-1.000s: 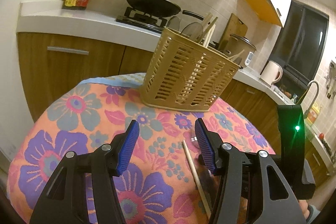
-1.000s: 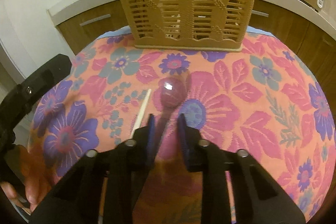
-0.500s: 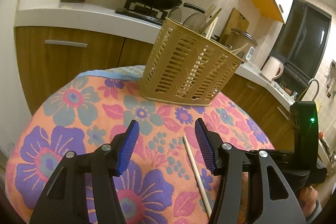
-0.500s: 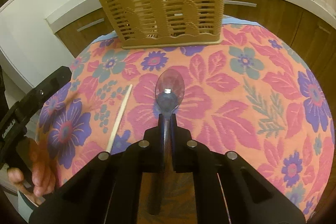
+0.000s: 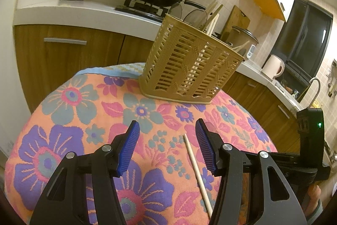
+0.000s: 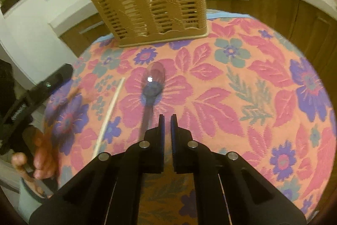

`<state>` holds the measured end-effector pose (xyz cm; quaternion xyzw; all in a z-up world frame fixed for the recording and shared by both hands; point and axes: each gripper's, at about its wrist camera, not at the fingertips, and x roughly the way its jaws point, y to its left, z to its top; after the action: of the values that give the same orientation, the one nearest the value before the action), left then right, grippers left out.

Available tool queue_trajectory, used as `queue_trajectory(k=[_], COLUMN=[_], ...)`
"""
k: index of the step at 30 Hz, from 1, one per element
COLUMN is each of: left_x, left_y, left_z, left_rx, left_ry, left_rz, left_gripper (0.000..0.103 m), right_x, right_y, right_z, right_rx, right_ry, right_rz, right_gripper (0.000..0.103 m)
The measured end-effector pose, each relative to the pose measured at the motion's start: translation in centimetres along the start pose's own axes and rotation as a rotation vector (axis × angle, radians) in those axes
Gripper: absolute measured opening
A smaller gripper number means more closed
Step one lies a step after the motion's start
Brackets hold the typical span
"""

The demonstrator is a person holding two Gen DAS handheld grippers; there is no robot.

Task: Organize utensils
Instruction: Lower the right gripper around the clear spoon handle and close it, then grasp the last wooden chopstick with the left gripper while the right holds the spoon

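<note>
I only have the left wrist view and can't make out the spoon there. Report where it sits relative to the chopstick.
Observer: In the right wrist view, the spoon is to the right of the chopstick and apart from it. Its bowl points toward the basket.
Operator: Give me the right gripper's state.
Observer: The right gripper has its jaws nearly closed, with only a thin slit between them.
Operator: Confirm it has the spoon.
Observer: Can't confirm. The handle runs along the left of that slit, not through it, and the picture is blurred there.
</note>
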<state>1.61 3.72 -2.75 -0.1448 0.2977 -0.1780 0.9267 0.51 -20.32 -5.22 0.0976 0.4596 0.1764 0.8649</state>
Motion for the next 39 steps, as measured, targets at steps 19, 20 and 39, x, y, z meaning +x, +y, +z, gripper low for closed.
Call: queue_trajectory(k=[19, 20, 39], left_x=[-0.6, -0.6, -0.8], left_y=[-0.3, -0.4, 0.3], left_z=[-0.2, -0.2, -0.2], left_rx=[0.018, 0.018, -0.006], left_ry=[-0.022, -0.022, -0.023], left_rz=[-0.024, -0.025, -0.028], left_gripper=[0.063, 0.063, 0.063], right_x=[0.8, 0.9, 2.8], right_y=[1.5, 1.6, 4.6], right_z=[0.5, 0.6, 2.3], right_rx=[-0.02, -0.022, -0.051], right_ry=[0.024, 0.029, 0.039], right_rz=[-0.033, -0.036, -0.169], right_gripper=[0.051, 0.049, 0.031])
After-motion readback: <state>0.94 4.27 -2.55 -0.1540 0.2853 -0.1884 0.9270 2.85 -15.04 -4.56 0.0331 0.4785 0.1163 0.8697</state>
